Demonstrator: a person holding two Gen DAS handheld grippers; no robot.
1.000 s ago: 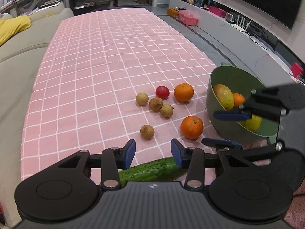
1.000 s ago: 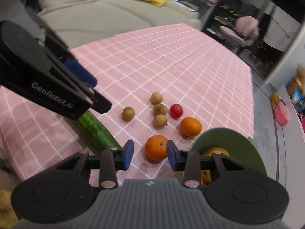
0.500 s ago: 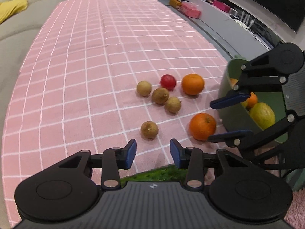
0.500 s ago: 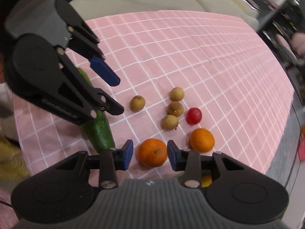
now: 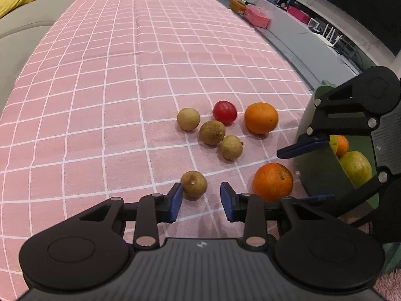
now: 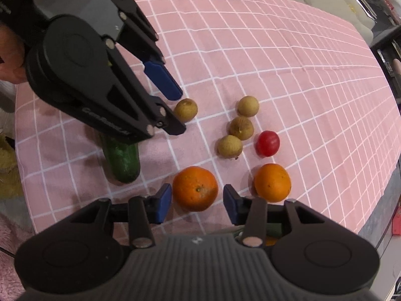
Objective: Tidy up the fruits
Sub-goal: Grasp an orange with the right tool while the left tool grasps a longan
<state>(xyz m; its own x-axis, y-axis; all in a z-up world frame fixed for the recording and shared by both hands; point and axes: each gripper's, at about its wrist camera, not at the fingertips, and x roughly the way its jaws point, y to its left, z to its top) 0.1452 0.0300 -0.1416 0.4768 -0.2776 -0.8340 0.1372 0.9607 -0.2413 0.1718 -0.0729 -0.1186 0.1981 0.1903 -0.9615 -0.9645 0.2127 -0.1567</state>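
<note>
Both grippers lower: left gripper (image 5: 199, 202) narrowing around longan (image 5: 193, 184), right gripper (image 6: 197, 203) widening around orange (image 6: 195, 188), neither gripped.

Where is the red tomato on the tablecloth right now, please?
In the left wrist view the red tomato sits mid-table on the pink checked tablecloth, just left of the farther orange and right behind the cluster of three longans.

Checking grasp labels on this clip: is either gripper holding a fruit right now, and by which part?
Nothing is held. The left gripper, closing, sits by a small brown fruit; the right gripper, opening, frames an orange without touching.
</note>
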